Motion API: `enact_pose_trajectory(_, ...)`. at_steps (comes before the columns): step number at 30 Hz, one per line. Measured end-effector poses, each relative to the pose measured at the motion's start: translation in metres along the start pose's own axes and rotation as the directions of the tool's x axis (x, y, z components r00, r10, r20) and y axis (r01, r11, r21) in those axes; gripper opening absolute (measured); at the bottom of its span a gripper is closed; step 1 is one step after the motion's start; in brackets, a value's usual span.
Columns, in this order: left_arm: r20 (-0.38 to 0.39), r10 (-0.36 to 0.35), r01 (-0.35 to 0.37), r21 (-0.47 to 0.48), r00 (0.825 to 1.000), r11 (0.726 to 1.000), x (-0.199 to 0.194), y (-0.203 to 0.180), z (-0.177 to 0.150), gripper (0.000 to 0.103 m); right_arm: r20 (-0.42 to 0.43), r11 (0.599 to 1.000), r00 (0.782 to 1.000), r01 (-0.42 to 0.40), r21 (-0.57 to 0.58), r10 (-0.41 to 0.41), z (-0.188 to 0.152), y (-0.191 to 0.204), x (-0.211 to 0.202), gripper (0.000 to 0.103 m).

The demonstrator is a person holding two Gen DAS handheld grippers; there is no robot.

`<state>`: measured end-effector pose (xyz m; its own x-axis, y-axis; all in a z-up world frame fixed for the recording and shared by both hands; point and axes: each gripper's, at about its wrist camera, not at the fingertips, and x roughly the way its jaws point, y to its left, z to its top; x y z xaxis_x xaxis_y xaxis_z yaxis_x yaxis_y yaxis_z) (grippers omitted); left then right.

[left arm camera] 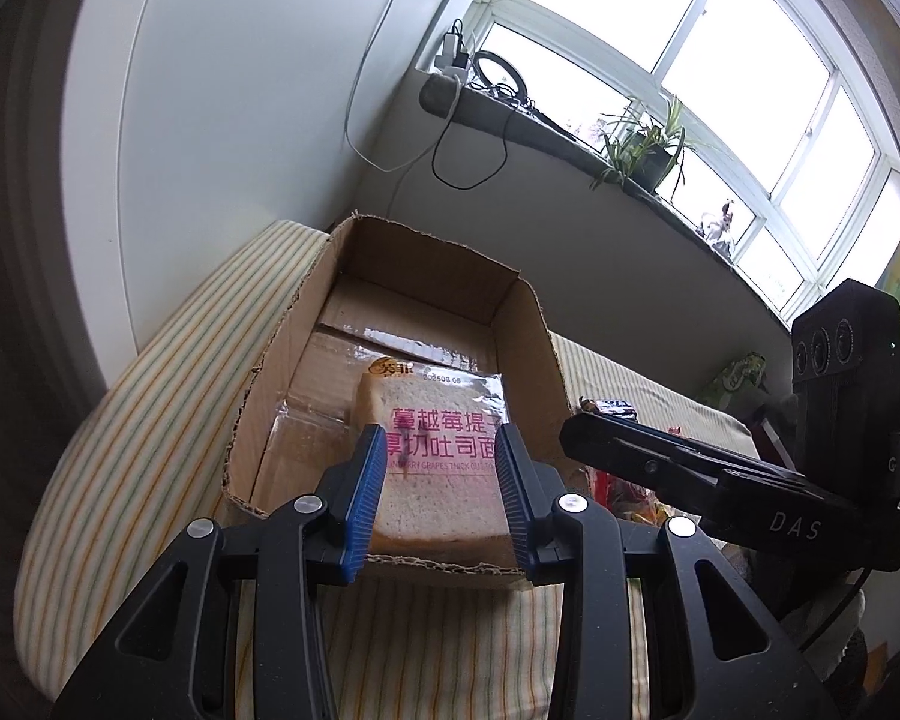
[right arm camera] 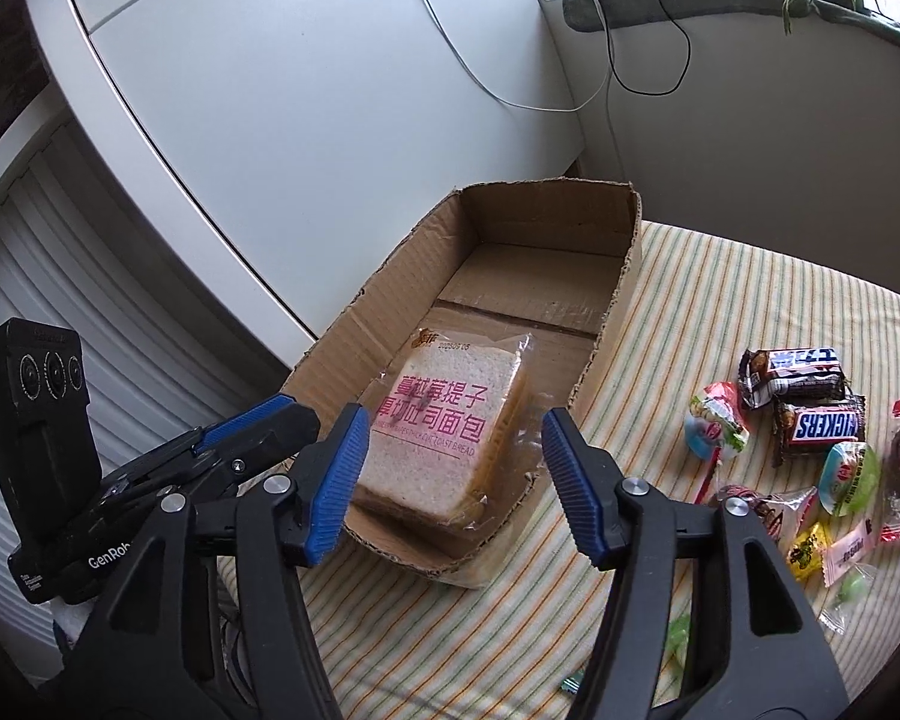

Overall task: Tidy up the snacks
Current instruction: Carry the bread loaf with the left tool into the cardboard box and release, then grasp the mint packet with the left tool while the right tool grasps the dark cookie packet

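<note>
My left gripper [left arm camera: 441,495] and right gripper [right arm camera: 453,483] both hang released, blue pads apart, nothing between them. At twelve o'clock the clear-wrapped toast bread slice with pink lettering [right arm camera: 444,432] lies flat in the open brown cardboard box [right arm camera: 546,222]. At three o'clock, loose wrapped candies and Snickers bars [right arm camera: 819,423] sit on the striped cloth [right arm camera: 720,300].

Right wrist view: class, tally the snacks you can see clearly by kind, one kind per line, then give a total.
Clear-wrapped toast bread packet in the brown cardboard box: 1
Brown Snickers bars, on the striped cloth: 2
Round green-and-white wrapped sweets: 2
Small yellow wrapped candy: 1
Total clearly visible: 6; other wrappers at the edge are too blurred to sort.
</note>
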<state>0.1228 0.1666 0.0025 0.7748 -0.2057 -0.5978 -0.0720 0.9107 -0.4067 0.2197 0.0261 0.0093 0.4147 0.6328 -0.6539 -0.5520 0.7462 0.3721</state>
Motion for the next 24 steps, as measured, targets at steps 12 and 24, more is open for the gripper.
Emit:
enact_pose_trajectory(12, -0.002, -0.008, 0.008, 0.043, 1.000, 0.999, -0.017, -0.029, -0.024, 0.038, 0.075, 0.987, 0.985, 0.157, -0.027, -0.154, -0.043, -0.045, -0.069, 0.073)
enact_pose_trajectory(24, -0.087, -0.034, 0.045, 0.131, 0.996, 0.990, 0.005, -0.077, -0.066, 0.051, 0.019, 0.961, 0.962, 0.274, -0.035, -0.273, -0.100, -0.083, -0.089, 0.073)
